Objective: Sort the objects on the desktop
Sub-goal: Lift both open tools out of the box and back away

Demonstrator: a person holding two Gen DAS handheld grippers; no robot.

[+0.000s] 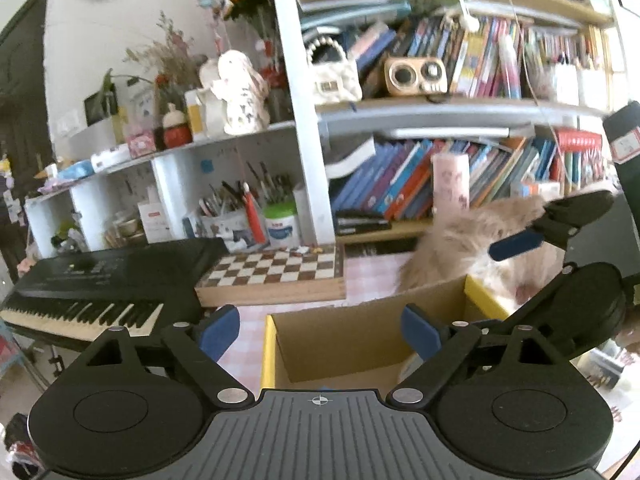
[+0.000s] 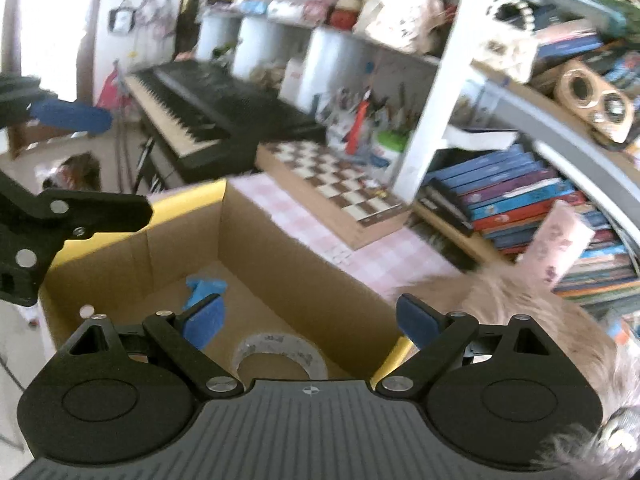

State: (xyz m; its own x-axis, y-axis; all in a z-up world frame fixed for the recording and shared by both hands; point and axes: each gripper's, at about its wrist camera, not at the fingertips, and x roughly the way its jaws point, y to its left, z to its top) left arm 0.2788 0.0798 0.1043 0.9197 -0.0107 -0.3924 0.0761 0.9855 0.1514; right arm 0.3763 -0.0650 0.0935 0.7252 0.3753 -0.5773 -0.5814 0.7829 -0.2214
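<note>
Both wrist views look down, close over the cardboard box (image 1: pixel 360 336), sharing the chessboard (image 2: pixel 340 184)

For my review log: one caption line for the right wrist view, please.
Open right gripper above a cardboard box holding a tape roll and blue scrap; chessboard behind.

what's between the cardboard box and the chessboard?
Only bare pink checked tablecloth between cardboard box and chessboard, clearest in the right wrist view.

Tape roll (image 2: pixel 280 354) half behind tongs body; fluffy toy (image 2: pixel 532 320) blurred, edge-cropped.
</note>
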